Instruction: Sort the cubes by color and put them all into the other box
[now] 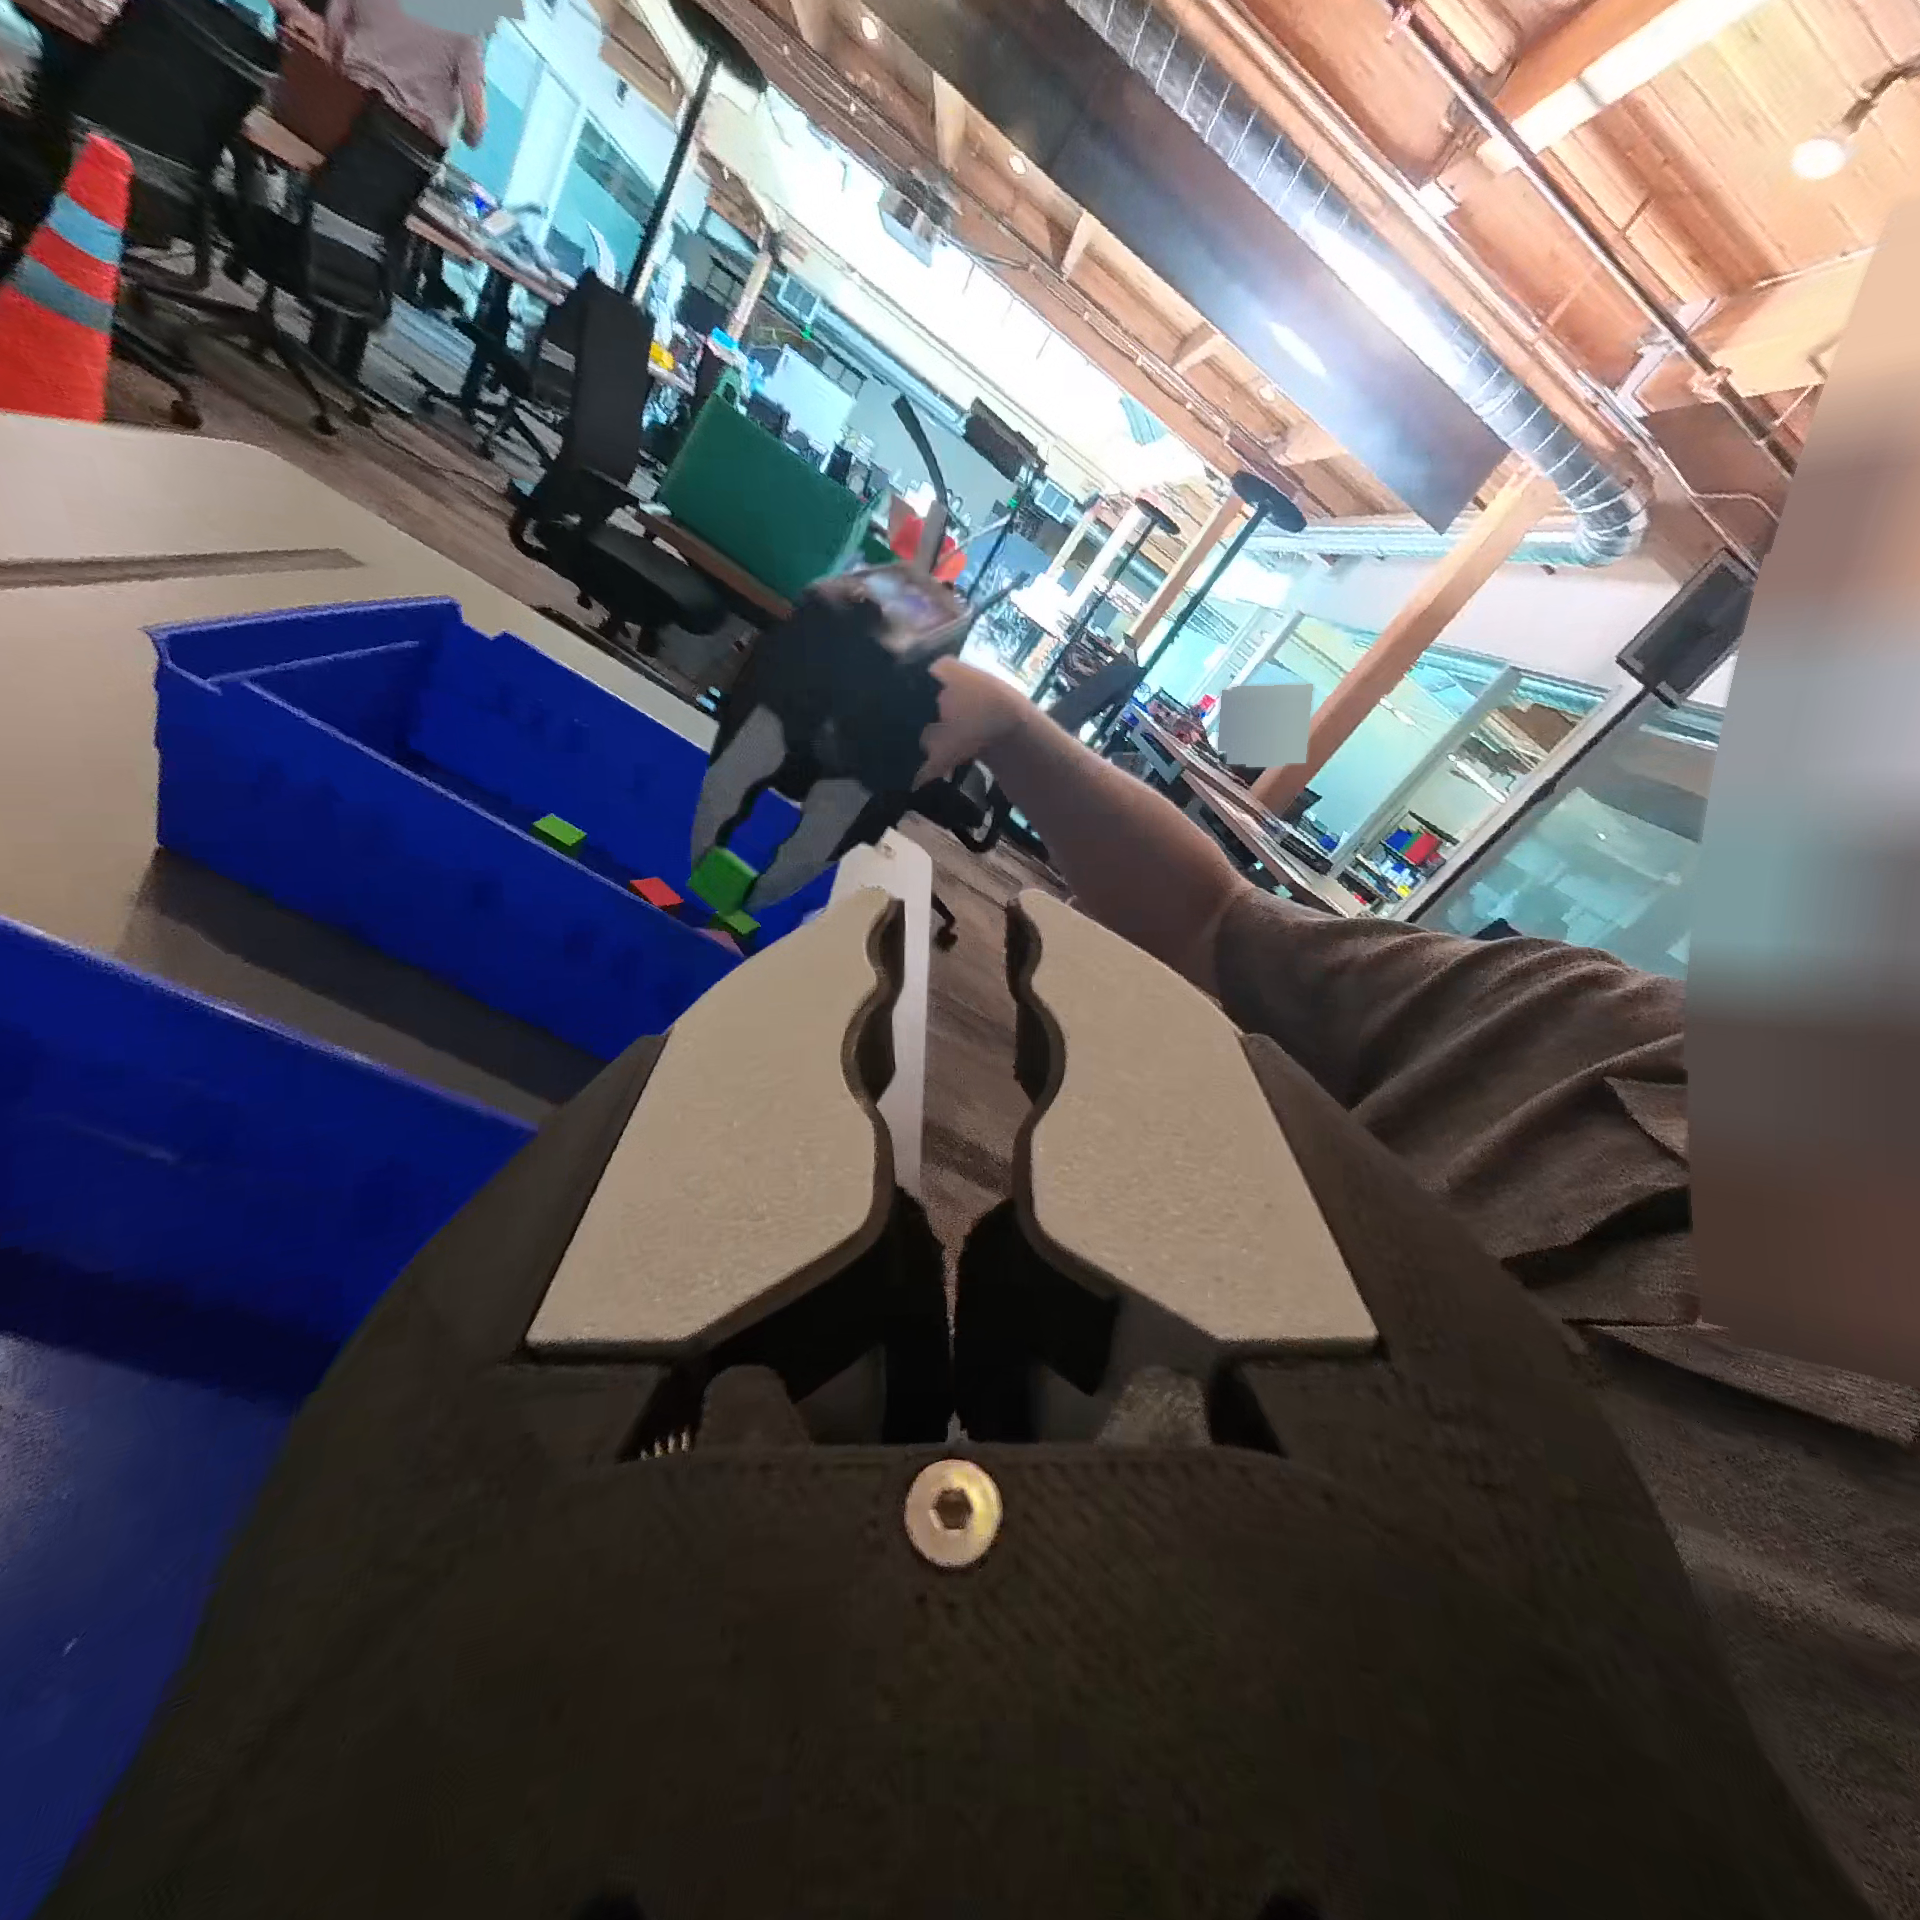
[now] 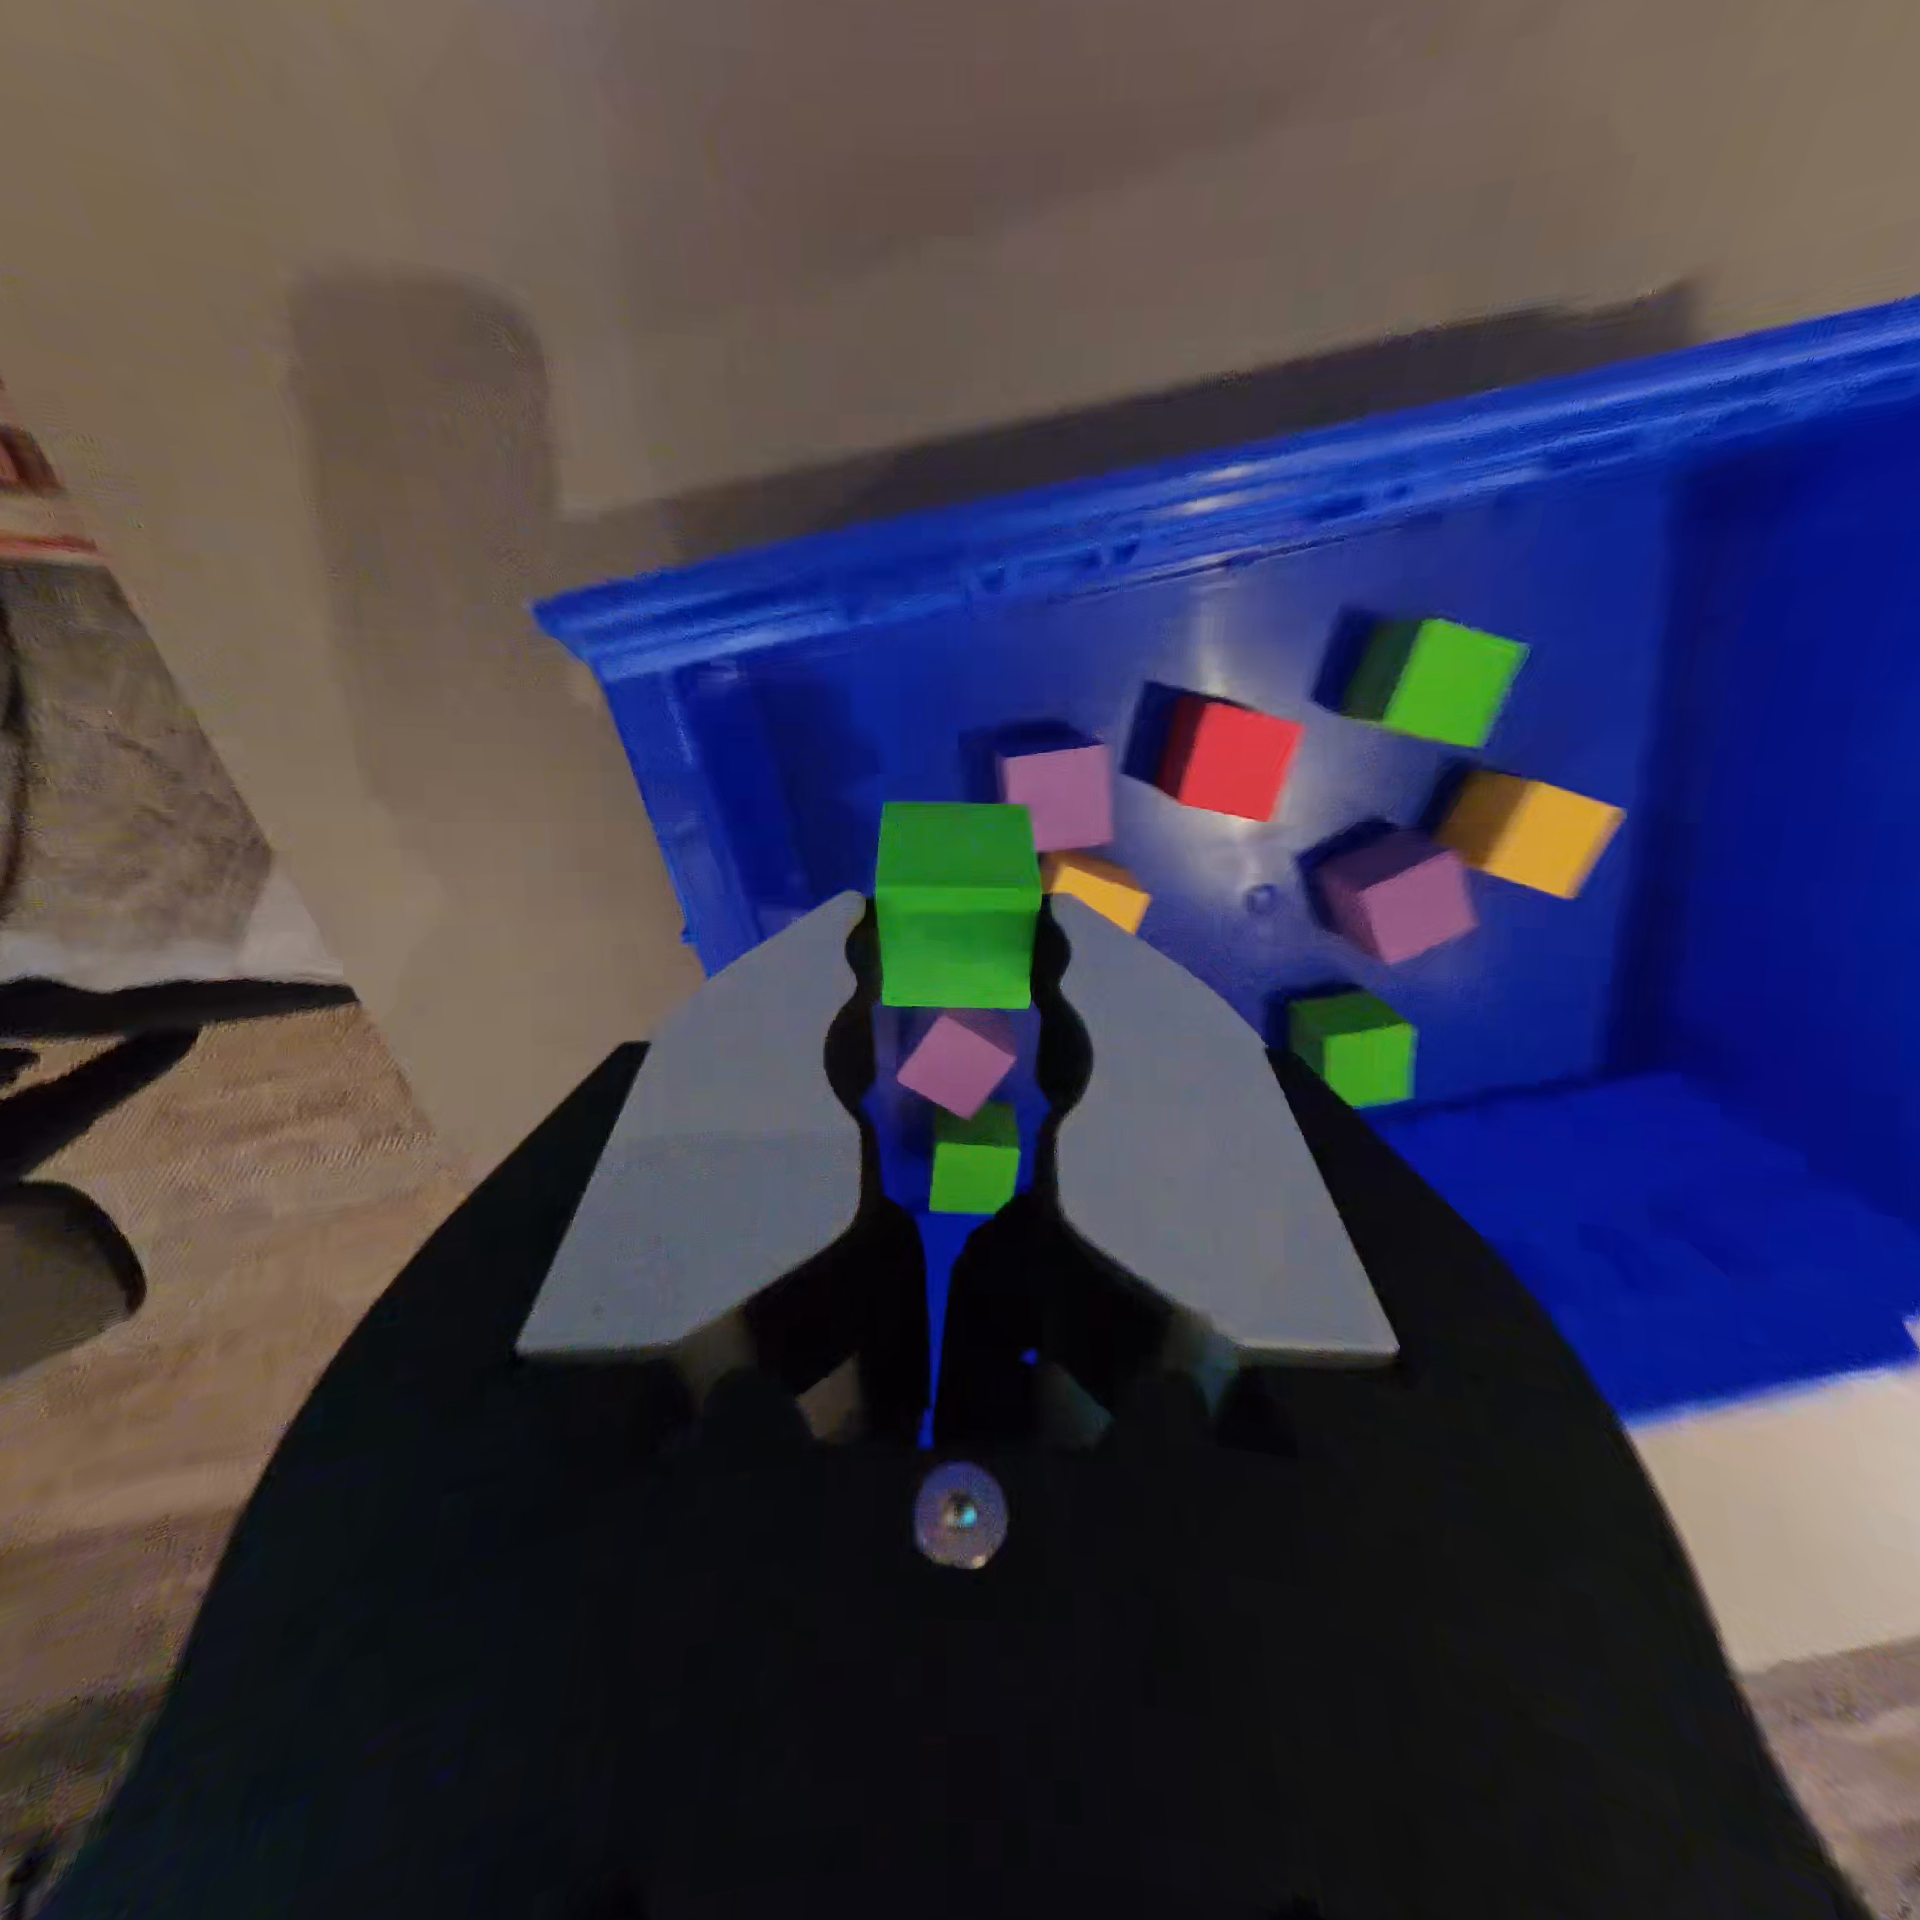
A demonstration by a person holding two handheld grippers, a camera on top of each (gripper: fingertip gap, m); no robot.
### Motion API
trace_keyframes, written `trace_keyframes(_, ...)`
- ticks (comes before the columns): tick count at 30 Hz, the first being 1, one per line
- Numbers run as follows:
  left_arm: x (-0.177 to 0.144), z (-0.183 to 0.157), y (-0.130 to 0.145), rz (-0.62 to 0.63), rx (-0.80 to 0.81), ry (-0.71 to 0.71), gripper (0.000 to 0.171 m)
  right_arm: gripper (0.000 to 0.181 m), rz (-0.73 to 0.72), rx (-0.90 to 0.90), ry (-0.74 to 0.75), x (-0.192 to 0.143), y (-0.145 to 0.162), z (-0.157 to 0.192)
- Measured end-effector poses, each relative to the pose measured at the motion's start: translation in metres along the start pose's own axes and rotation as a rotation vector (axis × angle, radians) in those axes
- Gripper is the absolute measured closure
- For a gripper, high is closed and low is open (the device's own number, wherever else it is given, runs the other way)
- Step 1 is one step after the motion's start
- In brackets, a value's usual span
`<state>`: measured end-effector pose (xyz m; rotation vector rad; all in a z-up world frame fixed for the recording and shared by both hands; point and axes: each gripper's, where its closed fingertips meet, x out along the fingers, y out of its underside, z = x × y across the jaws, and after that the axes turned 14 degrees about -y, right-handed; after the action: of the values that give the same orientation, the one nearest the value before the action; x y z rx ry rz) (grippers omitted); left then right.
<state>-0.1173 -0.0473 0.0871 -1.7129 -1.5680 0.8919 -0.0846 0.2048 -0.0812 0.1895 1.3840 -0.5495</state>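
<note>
Open workshop, exposed wooden ceiling beams (image 1: 1621, 135), silver ventilation duct (image 1: 1558, 468), glass partition walls (image 1: 1507, 748), black office chairs (image 1: 613, 457), wooden desks, orange traffic cone (image 1: 62, 281), grey carpet (image 1: 966, 1091), bright ceiling lights.

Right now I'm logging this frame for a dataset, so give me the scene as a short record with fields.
right gripper: shut on a green cube, held above the blue bin
left gripper: open, holding nothing, off to the side of the bins
bin contents: loose cubes, among them a red cube, a yellow cube and purple ones
second bin: blue, nearer the left gripper, contents not visible
surface: pale table
</note>
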Motion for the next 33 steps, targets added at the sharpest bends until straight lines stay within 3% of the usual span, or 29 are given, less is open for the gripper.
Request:
trace_keyframes(4, -0.006, 0.004, -0.002, -0.011, -0.015, -0.011, 0.153, 0.153, 0.045, -0.003, -0.129, 0.047, 0.003, 0.008)
trace_keyframes(9, -0.011, 0.007, -0.003, -0.016, -0.017, -0.029, 0.153, 0.153, 0.085, 0.020, -0.123, 0.071, 0.005, -0.004)
trace_keyframes(20, -0.010, 0.007, -0.001, -0.002, 0.005, -0.041, 0.152, 0.153, 0.172, 0.040, 0.006, 0.063, 0.019, -0.040)
trace_keyframes(26, -0.007, 0.006, 0.002, 0.022, 0.028, -0.066, 0.150, 0.153, 0.176, 0.059, -0.039, 0.066, 0.016, -0.034)
trace_keyframes(29, -0.005, 0.018, 0.006, 0.058, 0.046, -0.142, 0.140, 0.136, 0.157, 0.103, -0.058, 0.064, 0.015, -0.032)
trace_keyframes(33, -0.006, 0.053, 0.005, 0.154, 0.169, -0.376, 0.121, 0.138, 0.142, 0.118, -0.064, 0.050, 0.019, -0.023)
